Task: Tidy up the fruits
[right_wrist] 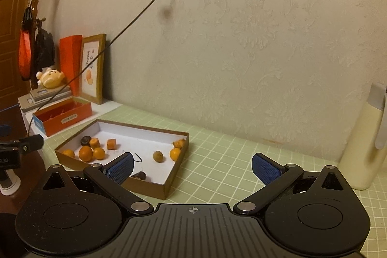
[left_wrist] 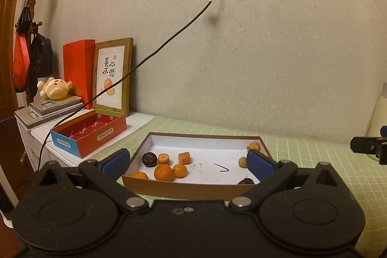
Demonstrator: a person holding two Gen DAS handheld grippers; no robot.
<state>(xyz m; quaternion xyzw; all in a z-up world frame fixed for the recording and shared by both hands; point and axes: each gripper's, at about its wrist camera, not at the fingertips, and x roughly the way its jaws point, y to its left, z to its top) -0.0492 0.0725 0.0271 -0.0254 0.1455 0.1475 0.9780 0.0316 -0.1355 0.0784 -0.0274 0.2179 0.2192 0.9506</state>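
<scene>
Oranges (right_wrist: 85,153) — five — and two carrot chunks (right_wrist: 111,144) in tray (right_wrist: 154,190).

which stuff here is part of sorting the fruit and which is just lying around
Job:
shallow brown tray
oranges
dark fruits
carrot pieces
red box, open, beside the tray
left gripper, open
right gripper, open

Lying about:
framed picture
plush toy
black cord
cream bottle

The shallow cardboard tray (left_wrist: 183,189) looks matt, white paper inside. Wooden picture frame (left_wrist: 129,74); embossed wallpaper (left_wrist: 266,64) behind.
</scene>
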